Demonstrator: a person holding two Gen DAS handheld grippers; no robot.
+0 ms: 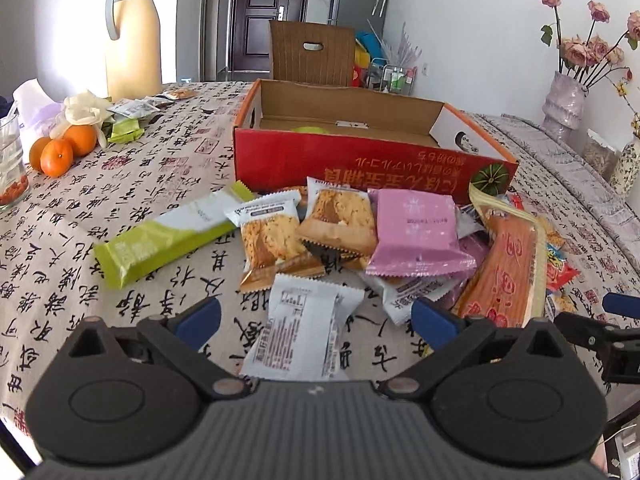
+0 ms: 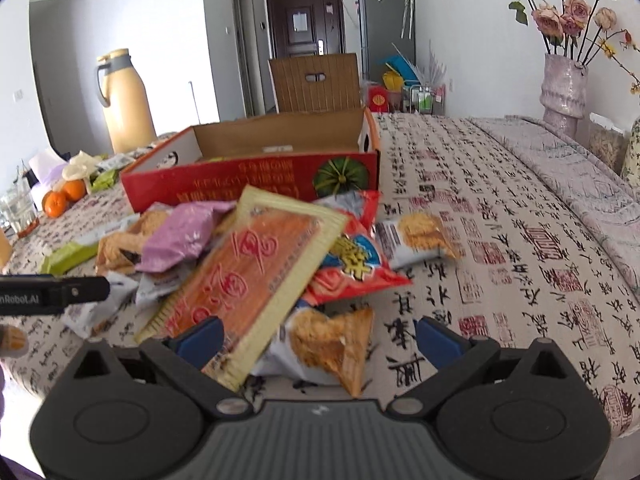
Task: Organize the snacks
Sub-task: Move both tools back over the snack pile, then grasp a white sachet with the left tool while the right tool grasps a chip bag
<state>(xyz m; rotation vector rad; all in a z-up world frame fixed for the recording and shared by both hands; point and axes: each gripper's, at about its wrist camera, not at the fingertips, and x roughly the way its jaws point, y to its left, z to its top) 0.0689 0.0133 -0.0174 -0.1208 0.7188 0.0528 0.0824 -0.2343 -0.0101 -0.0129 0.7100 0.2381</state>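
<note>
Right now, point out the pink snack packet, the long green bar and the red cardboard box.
pink snack packet (image 1: 414, 226), left wrist view, middle of its flat face
long green bar (image 1: 160, 240), left wrist view, middle of the wrapper
red cardboard box (image 1: 360, 160), left wrist view, red front wall

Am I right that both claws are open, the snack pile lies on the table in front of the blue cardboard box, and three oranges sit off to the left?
Not quite: the cardboard box is red, not blue, as the left wrist view shows. The rest holds: the left claw and right claw are open, the snack pile lies in front of the box, and the oranges sit to the left.
</note>
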